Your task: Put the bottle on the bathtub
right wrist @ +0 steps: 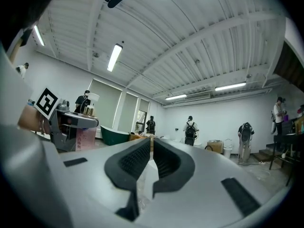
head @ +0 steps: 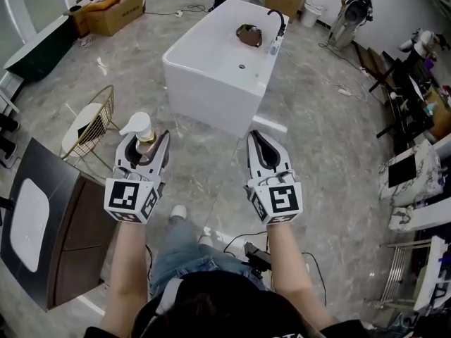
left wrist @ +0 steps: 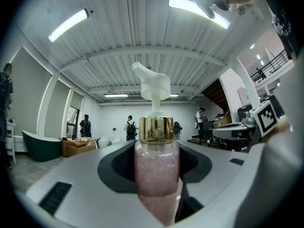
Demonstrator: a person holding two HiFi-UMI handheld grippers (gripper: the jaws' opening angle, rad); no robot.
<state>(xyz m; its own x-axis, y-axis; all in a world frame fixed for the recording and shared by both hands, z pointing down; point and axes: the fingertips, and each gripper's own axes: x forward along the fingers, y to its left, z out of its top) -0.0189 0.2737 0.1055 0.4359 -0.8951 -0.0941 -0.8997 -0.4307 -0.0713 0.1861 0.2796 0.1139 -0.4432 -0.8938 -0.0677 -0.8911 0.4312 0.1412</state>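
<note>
Holding the bottle (left wrist: pixel 156 163) clamped in our left gripper (head: pixel 146 146), right gripper (head: pixel 262 141) closed on nothing, we stand short of the bathtub (head: pixel 211 90), placement pending.

Cardboard box (head: pixel 116 9) top left, gold wire chair (head: pixel 90 124), dark cabinet (head: pixel 70 245) beside it, marble floor (head: pixel 331 139)

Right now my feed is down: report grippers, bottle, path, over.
Left gripper shut on pink glitter pump bottle. Right gripper shut, empty. White freestanding bathtub ahead, only grey marble floor between.
</note>
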